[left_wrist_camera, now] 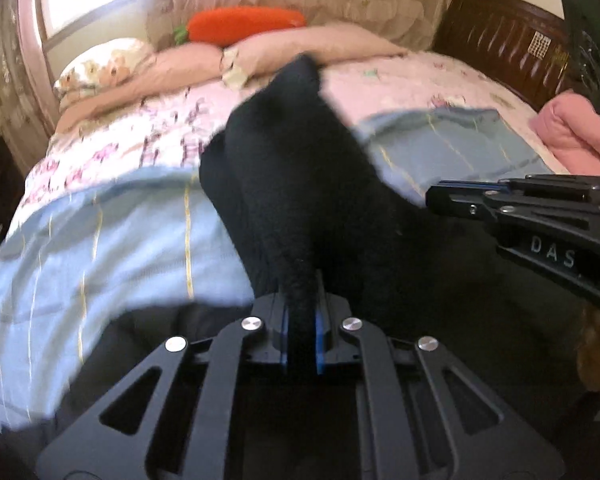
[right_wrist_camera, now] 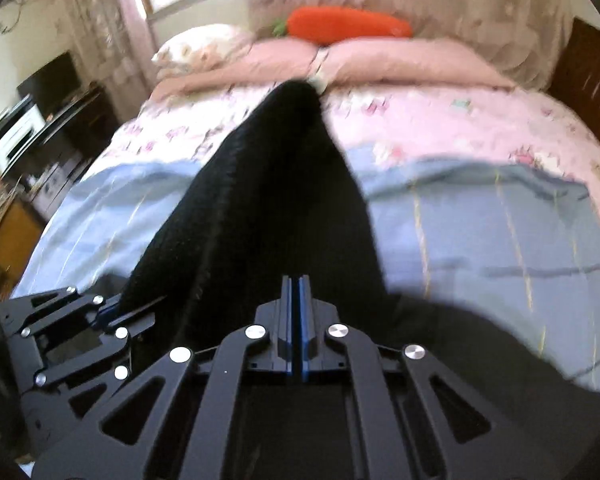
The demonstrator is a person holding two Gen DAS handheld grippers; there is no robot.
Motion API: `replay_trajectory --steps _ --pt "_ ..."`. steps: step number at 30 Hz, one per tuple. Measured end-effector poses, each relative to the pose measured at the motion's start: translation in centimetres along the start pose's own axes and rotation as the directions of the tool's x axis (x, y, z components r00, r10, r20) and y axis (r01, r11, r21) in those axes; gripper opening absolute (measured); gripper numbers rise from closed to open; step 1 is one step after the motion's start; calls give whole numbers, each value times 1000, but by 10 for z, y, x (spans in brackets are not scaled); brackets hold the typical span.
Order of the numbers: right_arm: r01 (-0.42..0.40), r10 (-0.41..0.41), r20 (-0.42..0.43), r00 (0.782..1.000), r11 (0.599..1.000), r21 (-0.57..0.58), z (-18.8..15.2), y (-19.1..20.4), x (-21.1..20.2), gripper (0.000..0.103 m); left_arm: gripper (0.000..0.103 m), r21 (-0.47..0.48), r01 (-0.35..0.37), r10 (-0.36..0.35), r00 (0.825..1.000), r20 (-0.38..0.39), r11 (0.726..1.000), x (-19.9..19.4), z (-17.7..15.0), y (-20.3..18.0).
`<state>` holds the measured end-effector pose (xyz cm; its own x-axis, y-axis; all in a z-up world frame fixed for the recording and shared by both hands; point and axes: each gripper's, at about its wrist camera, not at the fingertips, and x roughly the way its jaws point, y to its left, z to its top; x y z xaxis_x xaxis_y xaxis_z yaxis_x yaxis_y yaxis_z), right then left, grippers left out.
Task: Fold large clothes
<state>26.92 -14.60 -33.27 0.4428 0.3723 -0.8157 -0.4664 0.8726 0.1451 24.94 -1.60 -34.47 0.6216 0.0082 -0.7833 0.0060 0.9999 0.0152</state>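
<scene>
A large black knitted garment (left_wrist_camera: 284, 184) stretches from both grippers up the bed toward the pillows; it also shows in the right wrist view (right_wrist_camera: 268, 192). My left gripper (left_wrist_camera: 300, 300) is shut on a fold of the black garment near its near edge. My right gripper (right_wrist_camera: 296, 280) has its jaws pressed together over the garment's near edge; whether cloth is between them is hard to see. In the left wrist view the right gripper (left_wrist_camera: 432, 196) shows at the right; in the right wrist view the left gripper (right_wrist_camera: 104, 314) shows at the lower left, holding black fabric.
The bed has a light blue sheet (right_wrist_camera: 480, 232) over a pink floral cover (right_wrist_camera: 440, 120). Pink pillows (left_wrist_camera: 300, 46) and an orange carrot plush (left_wrist_camera: 244, 24) lie at the far side. A folded pink blanket (left_wrist_camera: 572, 136) and dark headboard (left_wrist_camera: 500, 36) are at right. Dark furniture (right_wrist_camera: 52, 120) stands left.
</scene>
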Motion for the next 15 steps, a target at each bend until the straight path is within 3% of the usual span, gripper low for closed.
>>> replay_trajectory --steps 1,2,3,5,7,11,14,15 --pt "10 -10 -37 999 1000 -7 -3 -2 7 31 9 1 -8 8 1000 -14 1000 -2 -7 -1" --pt "19 -20 -58 998 1000 -11 -4 -4 14 73 9 10 -21 21 999 -25 1000 -4 -15 -4" --pt "40 -41 -53 998 999 -6 -3 -7 14 95 9 14 -21 22 999 -29 1000 -7 -20 -6" --pt "53 -54 29 998 998 42 6 -16 7 96 9 16 -18 18 999 -33 1000 -6 -30 -8" --pt "41 -46 54 997 996 85 13 -21 11 102 9 9 -10 10 999 -36 1000 -6 -43 -7" --pt "69 -47 -112 993 976 206 47 -41 75 102 10 -16 19 -19 1000 -3 1000 -2 -58 2" --pt "47 17 -150 989 911 410 45 -71 105 102 11 -69 72 -72 997 3 995 -1 -57 13" --pt "27 74 -188 979 873 486 42 -81 123 102 12 -73 81 -81 997 3 994 -1 -57 14"
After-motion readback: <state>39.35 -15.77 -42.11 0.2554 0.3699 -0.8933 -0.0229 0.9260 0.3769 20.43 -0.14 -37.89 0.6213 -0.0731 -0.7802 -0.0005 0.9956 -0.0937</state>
